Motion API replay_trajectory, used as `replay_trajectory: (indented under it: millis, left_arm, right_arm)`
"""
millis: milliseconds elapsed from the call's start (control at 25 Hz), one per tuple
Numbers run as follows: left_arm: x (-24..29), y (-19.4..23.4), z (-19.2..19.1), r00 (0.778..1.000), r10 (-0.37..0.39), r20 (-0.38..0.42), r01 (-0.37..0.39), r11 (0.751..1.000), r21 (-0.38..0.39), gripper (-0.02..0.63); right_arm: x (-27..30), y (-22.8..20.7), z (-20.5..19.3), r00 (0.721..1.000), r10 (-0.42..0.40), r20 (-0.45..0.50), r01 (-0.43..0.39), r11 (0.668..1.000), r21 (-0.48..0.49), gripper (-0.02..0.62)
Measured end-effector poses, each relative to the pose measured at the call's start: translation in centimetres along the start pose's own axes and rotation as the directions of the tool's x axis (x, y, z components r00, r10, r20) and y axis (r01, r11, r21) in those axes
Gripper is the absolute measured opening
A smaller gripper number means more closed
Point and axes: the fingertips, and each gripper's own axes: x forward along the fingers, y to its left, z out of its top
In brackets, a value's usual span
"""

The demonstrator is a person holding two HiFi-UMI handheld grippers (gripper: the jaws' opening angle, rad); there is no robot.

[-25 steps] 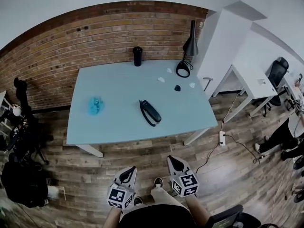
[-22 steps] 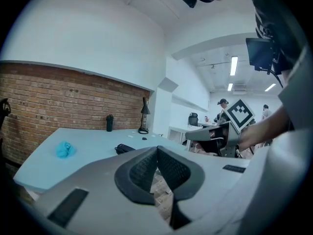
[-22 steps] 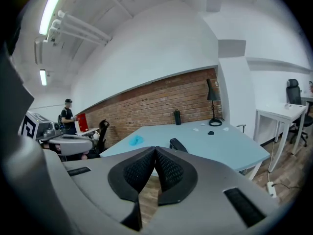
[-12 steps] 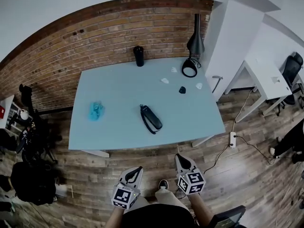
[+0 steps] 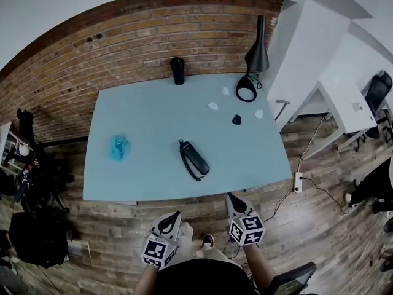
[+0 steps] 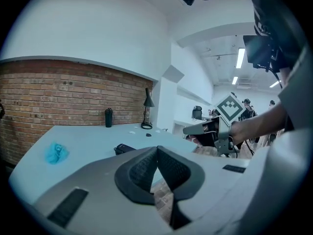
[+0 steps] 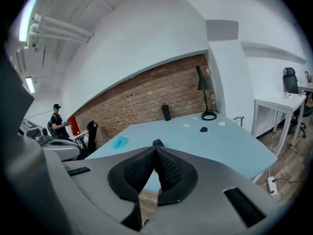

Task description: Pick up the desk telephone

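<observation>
1. Work surface: a pale blue rectangular table [image 5: 153,118] stands against a red brick wall [image 5: 92,60], on a wood-plank floor [image 5: 307,226].
2. Task item: the black desk telephone [image 5: 194,160], a long dark handset-shaped unit with a thin cord looped along its left side, lies flat and diagonal on the table; it sits in the near half, a little right of the middle, clear of all other items and untouched.
3. Left gripper [image 5: 174,216]: held low over the floor, short of the table's near edge and well apart from the telephone; in the left gripper view its textured black pads [image 6: 142,170] are pressed together at the tips with nothing between them.
4. Right gripper [image 5: 231,197]: its tip is just at the table's near edge, to the right of the telephone and not in contact with it; in the right gripper view its pads [image 7: 168,170] meet at the tips and hold nothing; the telephone's end shows just above them, farther off on the table.
5. Other items on the table: a crumpled bright blue object [image 5: 118,147] toward the left side; a black cylindrical bottle [image 5: 177,70] upright at the far edge; a black desk lamp with a ring-shaped base [image 5: 246,91] at the far right corner; three small white scraps [image 5: 213,106] and a small dark lump [image 5: 236,120] near the lamp.
6. Surroundings: a white desk [image 5: 344,103] stands to the right; a white power strip [image 5: 298,181] lies on the floor beside the blue table's right corner.
</observation>
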Motion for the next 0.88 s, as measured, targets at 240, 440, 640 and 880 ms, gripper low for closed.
replay_trajectory:
  millis: [240,440,640,880]
  left_arm:
    - [2.3,5.9,1.5,0.999,-0.034,0.038,0.035,0.999,-0.023,0.026]
    - [3.7,9.8,3.3,0.995,-0.049,0.089,0.052,0.998,-0.025,0.026]
    - [3.1,15.1,3.0,0.995,0.007,0.104,-0.002,0.999,-0.049,0.026]
    - [1.1,18.6,1.3,0.99,0.138,0.014,-0.136,0.985,-0.108,0.025]
  right_arm:
    - [5.2,2.5,4.4,0.999,0.047,-0.016,-0.048,0.996,-0.076,0.017]
    - [8.8,2.0,8.6,0.993,0.099,-0.061,-0.105,0.99,-0.098,0.017]
    - [13.6,3.7,7.4,0.964,0.178,-0.197,-0.213,0.961,-0.175,0.017]
    - [19.6,2.6,4.7,0.908,0.258,-0.33,-0.322,0.934,-0.157,0.036]
